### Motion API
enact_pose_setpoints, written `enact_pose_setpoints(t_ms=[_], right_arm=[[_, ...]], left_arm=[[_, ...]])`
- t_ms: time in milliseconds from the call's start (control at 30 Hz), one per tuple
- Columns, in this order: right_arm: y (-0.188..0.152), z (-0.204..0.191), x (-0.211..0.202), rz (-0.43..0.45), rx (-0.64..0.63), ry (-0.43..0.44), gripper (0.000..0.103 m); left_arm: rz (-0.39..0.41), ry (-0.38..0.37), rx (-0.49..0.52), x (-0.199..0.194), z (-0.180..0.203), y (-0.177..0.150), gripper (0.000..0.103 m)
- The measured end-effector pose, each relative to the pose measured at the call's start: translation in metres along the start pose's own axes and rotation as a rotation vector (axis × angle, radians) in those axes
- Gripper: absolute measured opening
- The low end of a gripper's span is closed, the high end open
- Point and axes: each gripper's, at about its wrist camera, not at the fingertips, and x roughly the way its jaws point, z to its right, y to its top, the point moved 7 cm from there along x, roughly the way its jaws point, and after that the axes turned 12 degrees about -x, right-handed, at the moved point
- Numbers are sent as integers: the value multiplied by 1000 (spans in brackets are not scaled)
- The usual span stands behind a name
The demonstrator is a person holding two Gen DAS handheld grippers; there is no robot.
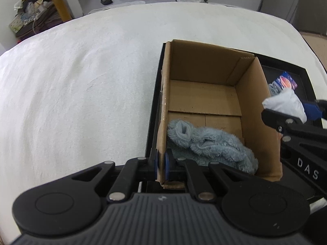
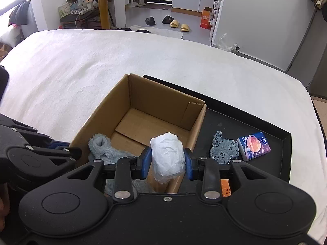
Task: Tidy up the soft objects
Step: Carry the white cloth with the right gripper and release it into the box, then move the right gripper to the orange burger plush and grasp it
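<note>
Right tongs point(image 2: 168, 164) clamp white bundle point(image 2: 167, 155) above cardboard box point(image 2: 163, 106).

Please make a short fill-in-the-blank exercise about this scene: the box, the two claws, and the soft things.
1. The left claw is shut on the box's ____.
2. The right claw grips a crumpled ____ bundle.
3. The fluffy blue-grey sock lies ____ the cardboard box.
4. The box stands on a ____ tray.

Missing words: wall; white; inside; black

Both wrist views look down, close — sharing the cardboard box point(image 1: 204, 94) point(image 2: 155, 110) from opposite sides.
</note>
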Motion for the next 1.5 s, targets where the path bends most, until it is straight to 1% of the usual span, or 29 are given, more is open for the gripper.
enact_pose_setpoints(t_ms=[67, 100, 133, 200, 267, 367, 433, 467, 533, 633, 700, 733, 867, 933, 1000, 1100, 1233, 1333, 1500], right_arm=[[-1, 0, 0, -2, 7, -4, 36], [-1, 0, 0, -4, 12, -2, 38], [-2, -1, 0, -4, 15, 1, 44], [-3, -2, -4, 1, 15, -3, 51], [-5, 0, -7, 6, 17, -11, 53], [-8, 7, -10, 12, 33, -18, 57], [-12, 12, -12, 18, 45, -24, 61], [-14, 15, -13, 21, 50, -29, 62], [-17, 21, -15, 26, 65, -44, 69], [-24, 31, -18, 40, 107, -54, 73], [-30, 37, -19, 44, 132, -53, 76], [-33, 40, -19, 44, 140, -57, 77], [-47, 47, -18, 42, 165, -64, 77], [-54, 50, -18, 39, 179, -61, 77], [-60, 54, -18, 41, 197, -55, 77], [-69, 62, -17, 52, 229, -49, 80], [-82, 72, -15, 60, 264, -57, 81], [-88, 76, -11, 67, 273, -42, 81], [-96, 81, -2, 69, 288, -17, 81]], left_arm=[[1, 1, -8, -1, -1, 1, 6], [0, -1, -8, -1, 0, 0, 6], [-3, -3, -7, -1, 1, 0, 6], [-13, -3, -3, -1, 2, -1, 6], [-2, 10, 5, -2, 3, -1, 8], [10, -12, 27, -7, 7, -2, 10], [16, -10, 24, -8, 7, -2, 10], [17, -10, 20, -8, 7, -2, 12], [12, -11, 15, -7, 7, -2, 15], [10, 0, 28, -7, 10, -4, 18], [25, 13, 45, -10, 12, -6, 21], [36, 22, 58, -11, 14, -7, 23], [82, 78, 109, -16, 20, -8, 38], [93, 107, 134, -16, 24, -9, 41], [90, 120, 158, -15, 28, -10, 45], [93, 149, 175, -13, 31, -10, 49], [104, 191, 204, -13, 35, -12, 51], [118, 213, 217, -15, 37, -13, 53], [128, 257, 225, -15, 39, -11, 59]])
